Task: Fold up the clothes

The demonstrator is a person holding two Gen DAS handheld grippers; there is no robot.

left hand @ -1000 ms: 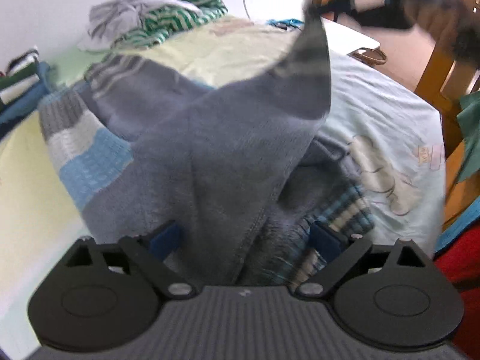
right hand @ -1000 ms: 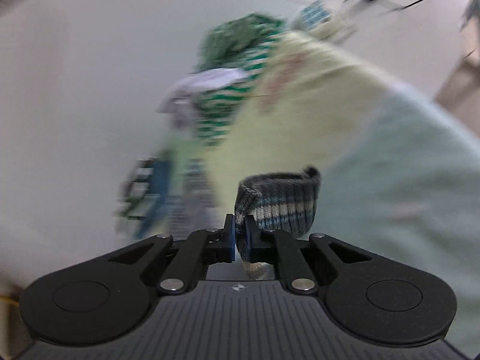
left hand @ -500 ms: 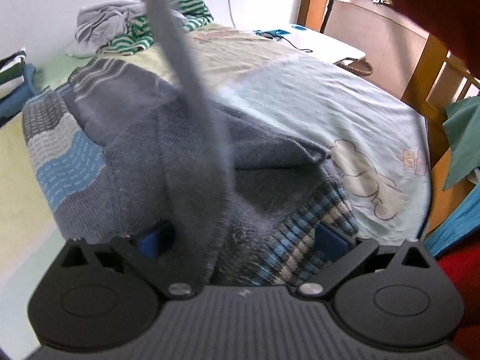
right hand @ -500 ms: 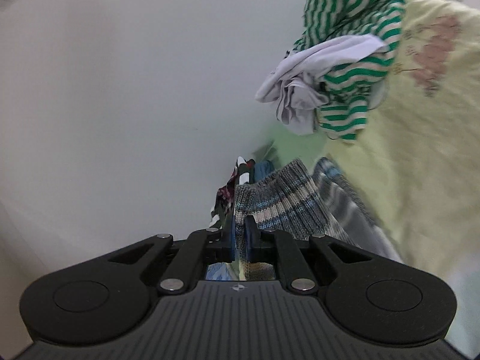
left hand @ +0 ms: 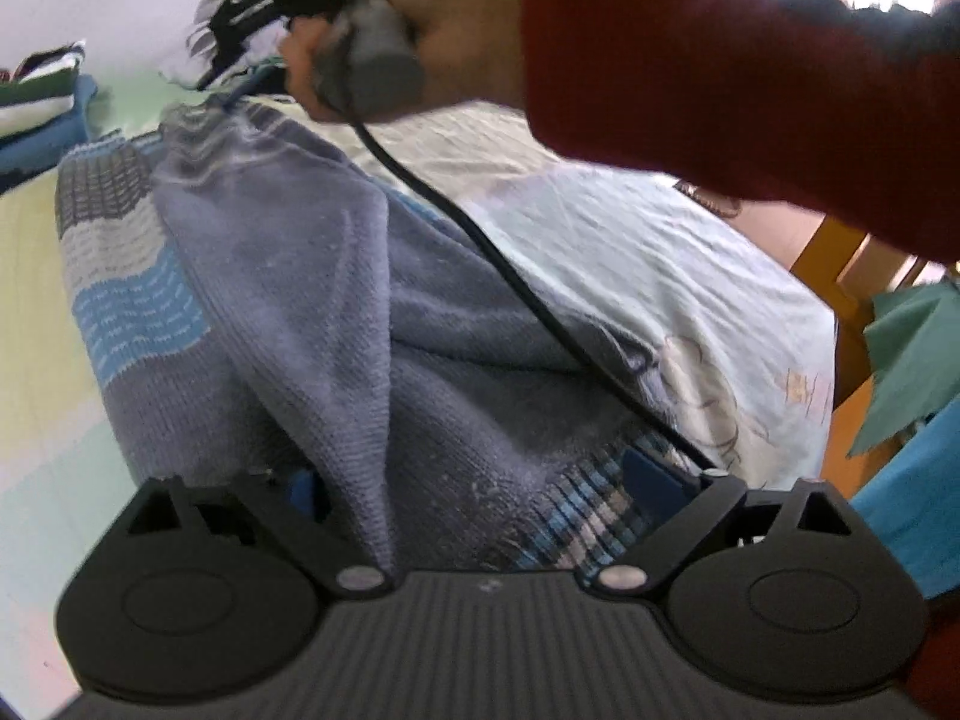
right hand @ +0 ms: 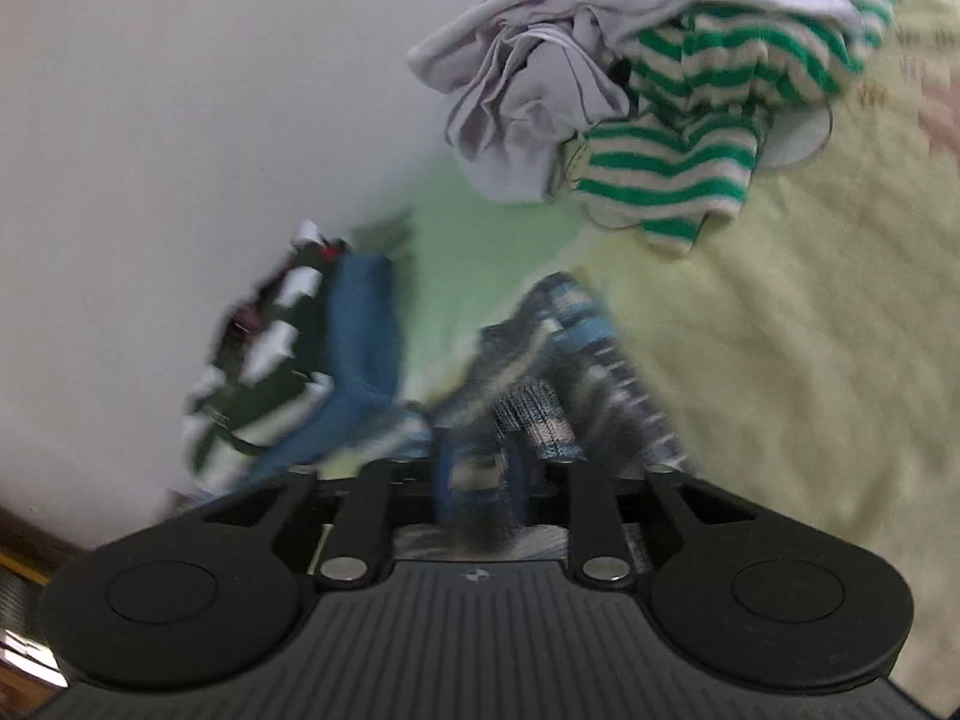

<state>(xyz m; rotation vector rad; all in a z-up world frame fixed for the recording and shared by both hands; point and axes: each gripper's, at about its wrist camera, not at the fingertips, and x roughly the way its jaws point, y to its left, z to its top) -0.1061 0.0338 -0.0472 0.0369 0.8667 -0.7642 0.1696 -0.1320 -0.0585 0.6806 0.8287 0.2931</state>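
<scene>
The grey knitted sweater [left hand: 336, 312] lies on the bed [left hand: 660, 276] with its long axis running away from the left claw [left hand: 480, 486]: the striped hem sits right at that claw, and the body stretches up and away toward the far striped end near the wall. One sleeve lies along the body as a narrow ridge from the near hem to the far end, where the right claw [right hand: 480, 468] has its cuff [right hand: 540, 420]. The left claw is spread wide with its jaws closing; hem fabric lies between the blue pads but they are not yet pressing on it. The right claw's jaws are opening; the blurred striped cuff lies in and just beyond the gap and looks let go rather than pinched. In the left view the person's hand [left hand: 384, 36], in a red sleeve [left hand: 720, 78], holds the right claw over that far end, its black cable [left hand: 492, 264] trailing across the sweater. So the left claw is nearer the hem and the right nearer the far end; any next fold along the length would likely bring the near hem forward toward the far end. A heap of green-striped and pale clothes [right hand: 660, 90] lies further off, apart from the sweater.
</scene>
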